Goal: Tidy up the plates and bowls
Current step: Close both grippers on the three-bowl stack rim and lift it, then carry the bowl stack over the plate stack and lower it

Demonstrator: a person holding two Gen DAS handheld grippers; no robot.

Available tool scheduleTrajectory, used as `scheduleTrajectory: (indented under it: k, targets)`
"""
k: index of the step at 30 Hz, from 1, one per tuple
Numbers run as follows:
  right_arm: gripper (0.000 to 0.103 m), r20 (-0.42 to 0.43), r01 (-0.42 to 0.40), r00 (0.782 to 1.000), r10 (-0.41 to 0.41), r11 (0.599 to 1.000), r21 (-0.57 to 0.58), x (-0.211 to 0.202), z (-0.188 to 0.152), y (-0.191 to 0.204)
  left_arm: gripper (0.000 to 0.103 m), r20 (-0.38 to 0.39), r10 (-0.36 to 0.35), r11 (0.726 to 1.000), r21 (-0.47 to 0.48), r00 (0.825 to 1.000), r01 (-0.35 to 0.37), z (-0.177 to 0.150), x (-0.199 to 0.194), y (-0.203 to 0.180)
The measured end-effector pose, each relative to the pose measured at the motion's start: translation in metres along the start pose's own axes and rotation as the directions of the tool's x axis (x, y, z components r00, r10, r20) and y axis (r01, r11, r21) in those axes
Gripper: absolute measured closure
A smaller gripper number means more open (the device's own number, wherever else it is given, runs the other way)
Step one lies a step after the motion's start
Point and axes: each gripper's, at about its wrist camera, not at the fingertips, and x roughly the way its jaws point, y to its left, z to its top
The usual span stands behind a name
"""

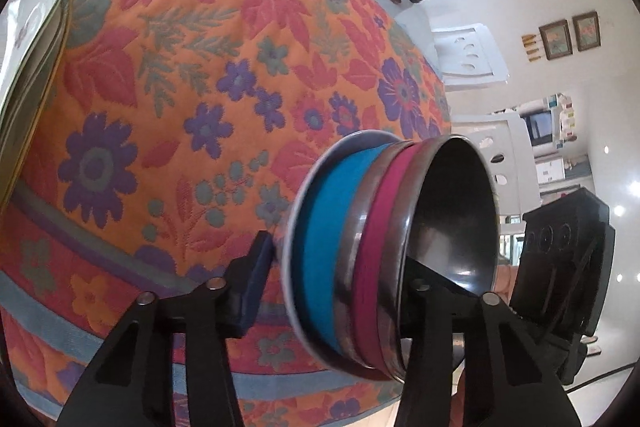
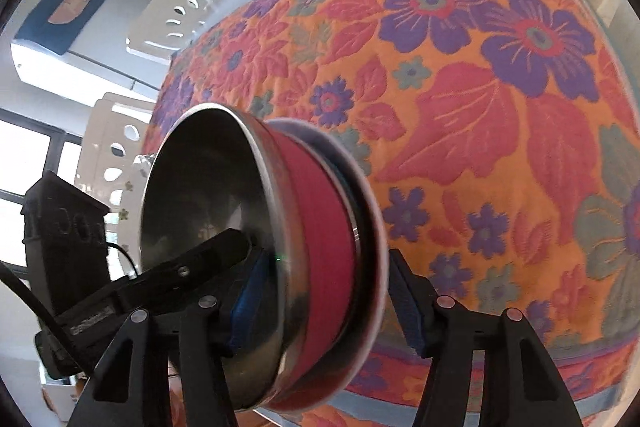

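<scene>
Steel bowl stack (image 1: pixel 384 259) clamped by both tilted grippers' fingers (image 1: pixel 250 279) over floral cloth (image 1: pixel 180 67).

Plate stack (image 1: pixel 32 39) cropped — (perhaps blurred).

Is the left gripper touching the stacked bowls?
Touching. The left wrist view shows the left gripper astride the stacked bowls, one pad against the underside, the other finger inside.

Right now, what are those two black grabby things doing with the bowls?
A person holds a gripper in each hand, and both are around a stack of nested steel bowls, one with a blue band, one with a pink band, on a small plate. The left gripper and right gripper each straddle the stack's wall, one finger inside the top bowl. Behind it lies a flowered tablecloth.
</scene>
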Motion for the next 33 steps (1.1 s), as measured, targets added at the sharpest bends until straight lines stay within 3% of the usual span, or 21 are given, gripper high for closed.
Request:
scheduleTrajectory:
  k: [3,8,13,21,26,33]
  targets:
    - [0.046,0.016,0.018,1.000,-0.017,1.000,-0.023,0.000,-0.002,0.004,0.061,0.012,-0.004,1.000,-0.007,1.000,0.004,-0.002,-0.002,0.002]
    - [0.046,0.038,0.055,0.998,-0.051,0.995,-0.085,-0.001,-0.004,0.013,0.062,0.044,0.048,0.997,0.062,0.998,-0.051,-0.007,-0.005,-0.011]
    - [0.046,0.059,0.086,0.995,-0.077,0.981,-0.172,-0.001,0.001,0.019,0.062,0.057,0.033,0.997,0.071,0.998,-0.037,-0.005,-0.006,-0.009]
    - [0.047,0.112,0.103,0.991,-0.072,0.947,-0.303,-0.010,0.016,0.048,0.062,0.139,0.048,0.994,0.089,0.989,-0.061,0.005,-0.032,-0.018]
    - [0.046,0.103,0.094,0.993,-0.065,0.947,-0.306,-0.016,0.031,0.074,0.061,0.201,0.041,0.998,0.040,0.979,-0.050,0.015,-0.064,-0.020]
    - [0.046,0.060,0.005,0.998,0.014,0.949,-0.316,-0.019,0.033,0.153,0.062,0.301,0.123,0.992,-0.011,0.946,-0.125,0.025,-0.155,-0.010]
